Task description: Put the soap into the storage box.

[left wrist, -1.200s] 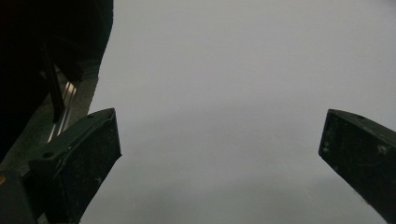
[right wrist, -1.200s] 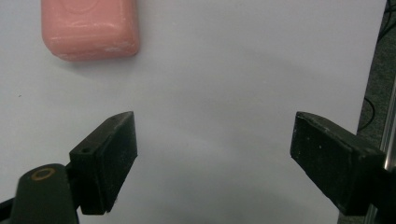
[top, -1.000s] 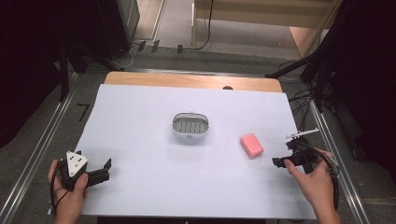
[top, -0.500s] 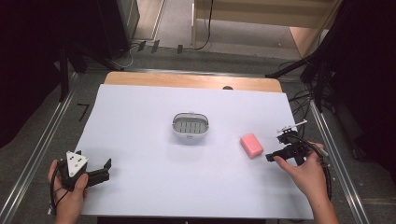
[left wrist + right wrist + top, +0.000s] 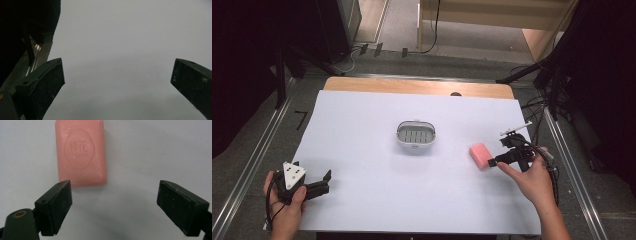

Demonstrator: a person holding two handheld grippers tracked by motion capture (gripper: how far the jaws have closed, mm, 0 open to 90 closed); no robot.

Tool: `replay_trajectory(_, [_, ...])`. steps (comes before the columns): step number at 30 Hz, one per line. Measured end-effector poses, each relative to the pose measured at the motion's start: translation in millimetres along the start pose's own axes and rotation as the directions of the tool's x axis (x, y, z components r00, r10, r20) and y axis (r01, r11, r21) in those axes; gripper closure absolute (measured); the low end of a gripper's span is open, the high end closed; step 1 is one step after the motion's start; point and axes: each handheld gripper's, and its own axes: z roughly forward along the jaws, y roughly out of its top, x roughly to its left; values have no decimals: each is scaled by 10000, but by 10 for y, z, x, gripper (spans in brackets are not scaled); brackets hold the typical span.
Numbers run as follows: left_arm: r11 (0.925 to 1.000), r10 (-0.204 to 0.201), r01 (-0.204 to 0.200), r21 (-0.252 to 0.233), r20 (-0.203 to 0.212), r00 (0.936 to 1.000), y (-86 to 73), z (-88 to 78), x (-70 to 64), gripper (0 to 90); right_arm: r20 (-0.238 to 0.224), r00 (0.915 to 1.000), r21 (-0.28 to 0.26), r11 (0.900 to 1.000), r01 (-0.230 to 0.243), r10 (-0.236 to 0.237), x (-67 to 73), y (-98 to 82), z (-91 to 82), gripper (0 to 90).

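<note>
1. Pink soap bar (image 5: 480,155): one, stamped face up on the white sheet.
2. Grey slotted soap dish (image 5: 415,133): one.
3. White table sheet (image 5: 362,125): one.
4. Handheld grippers: two, a left gripper (image 5: 326,182) and a right gripper (image 5: 495,162).
5. Hands: two, one per gripper.

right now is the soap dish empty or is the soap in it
Empty: the soap dish shows bare slats, and the pink soap lies on the table beside the right claw.
</note>
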Motion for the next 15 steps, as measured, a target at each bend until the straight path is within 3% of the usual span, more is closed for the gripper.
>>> replay_trajectory(15, [10000, -2, 2, -25, 53, 10000, -1, 0, 3, 0, -236, 9997, 170, 9999, 7, -2, 198, 203, 150, 189])
